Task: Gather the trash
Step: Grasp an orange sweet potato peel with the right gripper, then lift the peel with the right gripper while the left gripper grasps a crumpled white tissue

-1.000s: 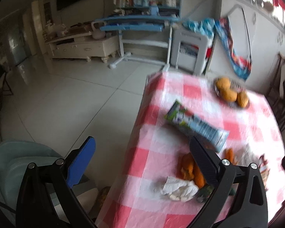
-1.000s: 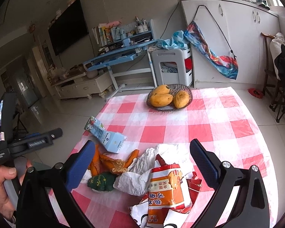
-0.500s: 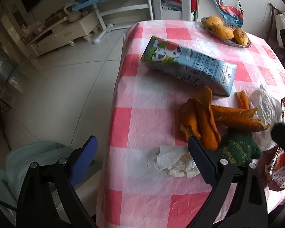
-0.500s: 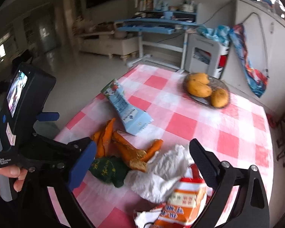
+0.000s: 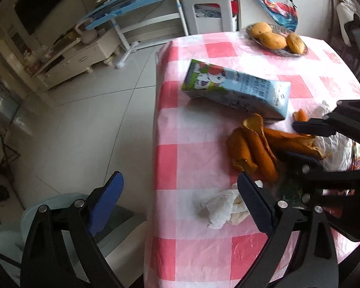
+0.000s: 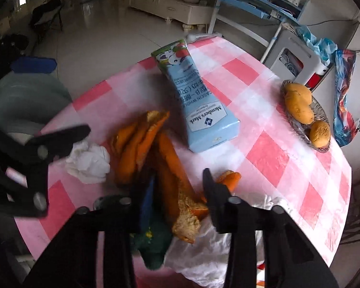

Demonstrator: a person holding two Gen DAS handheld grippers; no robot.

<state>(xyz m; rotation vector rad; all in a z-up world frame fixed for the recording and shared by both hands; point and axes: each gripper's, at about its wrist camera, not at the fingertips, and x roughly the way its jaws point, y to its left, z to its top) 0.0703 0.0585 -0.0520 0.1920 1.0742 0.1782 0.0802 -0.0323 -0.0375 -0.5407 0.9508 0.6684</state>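
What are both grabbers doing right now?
Left gripper: open, holding nothing.
Right gripper: jaws have just been closing, now pinching the orange peel.

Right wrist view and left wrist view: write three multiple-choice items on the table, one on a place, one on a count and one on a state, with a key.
1. Where does the milk carton lie?
A. On the table, between the fruit dish and the orange peels
B. On the floor
C. Inside the dish

2. How many fruits are in the dish?
A. One
B. Three
C. Six

3. How does the carton stand?
A. Upright
B. Lying on its side
C. Hanging off the table edge

Key:
1 A, because both views show the carton on the checked cloth with the dish beyond it and the peels nearer.
2 B, because the left wrist view shows three yellow fruits.
3 B, because its long printed face is turned up, flat on the cloth.
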